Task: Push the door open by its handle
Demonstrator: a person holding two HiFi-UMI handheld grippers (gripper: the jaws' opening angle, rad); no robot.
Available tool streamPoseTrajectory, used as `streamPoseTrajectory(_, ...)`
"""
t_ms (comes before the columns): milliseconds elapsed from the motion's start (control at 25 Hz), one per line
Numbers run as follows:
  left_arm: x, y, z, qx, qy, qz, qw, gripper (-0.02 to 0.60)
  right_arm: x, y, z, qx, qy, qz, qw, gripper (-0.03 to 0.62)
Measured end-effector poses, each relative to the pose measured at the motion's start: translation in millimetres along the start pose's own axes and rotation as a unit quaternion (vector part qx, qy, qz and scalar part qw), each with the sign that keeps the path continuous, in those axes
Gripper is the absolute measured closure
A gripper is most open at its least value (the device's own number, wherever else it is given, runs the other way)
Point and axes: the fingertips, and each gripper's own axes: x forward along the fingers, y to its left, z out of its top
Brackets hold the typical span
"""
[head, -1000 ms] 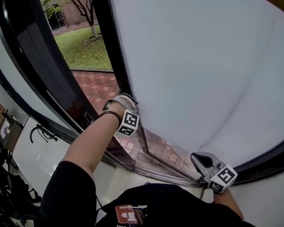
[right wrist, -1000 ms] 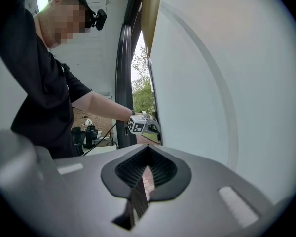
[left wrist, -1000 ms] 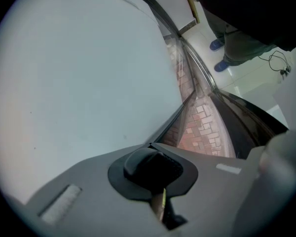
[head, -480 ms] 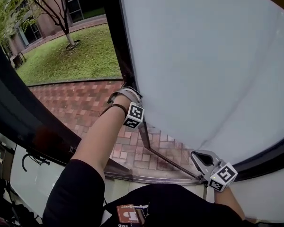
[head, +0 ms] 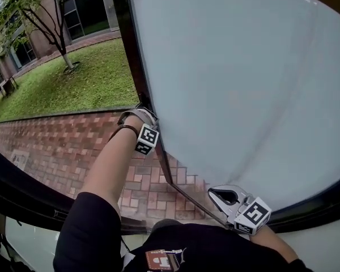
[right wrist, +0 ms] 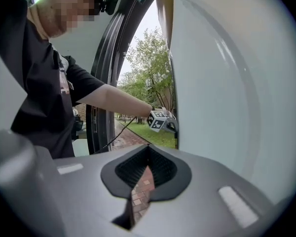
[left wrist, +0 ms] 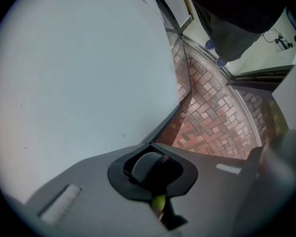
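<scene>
The frosted white glass door with a dark frame (head: 243, 84) stands open over red brick paving (head: 56, 146), with a green lawn (head: 73, 84) beyond. The left claw (head: 137, 115) is pressed together and rests against the door's dark vertical edge, at the end of a bare outstretched forearm (head: 110, 163). In the left gripper view a dark rounded shape (left wrist: 147, 168) sits in the hollow behind its tips. It may be part of the handle, though I cannot tell. The handle itself cannot be made out in the head view. The right claw (head: 224, 197) hangs low near the door's bottom corner, well apart from the left one. Its tips are together with nothing between them, and only paving shows through the slit.
</scene>
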Motion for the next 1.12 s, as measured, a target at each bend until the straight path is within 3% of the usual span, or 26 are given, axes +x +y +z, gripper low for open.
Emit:
streamPoseTrajectory(360, 97, 94, 8, 0.068, -0.032, 0.026, 0.9968, 0.581, 65, -110, -19, -0.015, -0.007, -0.032, 0.999, 0.593)
streamPoseTrajectory(480, 128, 144, 23, 0.082, -0.067, 0.049, 0.9932, 0.581, 88, -166, -15, -0.03, -0.019, -0.058, 0.998, 0.592)
streamPoseTrajectory(640, 135, 211, 56, 0.042, -0.18, 0.081, 0.9795, 0.581, 107, -232, -9, -0.004, -0.033, -0.105, 0.994, 0.594)
streamPoseTrajectory(720, 131, 240, 70, 0.041, -0.215, 0.092, 0.9715, 0.581, 110, -252, -7, -0.007, -0.021, -0.122, 0.992, 0.594)
streamPoseTrajectory(880, 149, 290, 95, 0.06, -0.243, 0.137, 0.9585, 0.581, 112, -299, -20, 0.013, -0.006, -0.163, 0.987, 0.592)
streamPoseTrajectory(1120, 155, 337, 133, 0.092, -0.284, 0.152, 0.9423, 0.581, 105, -344, -29, 0.037, -0.001, -0.183, 0.982, 0.594)
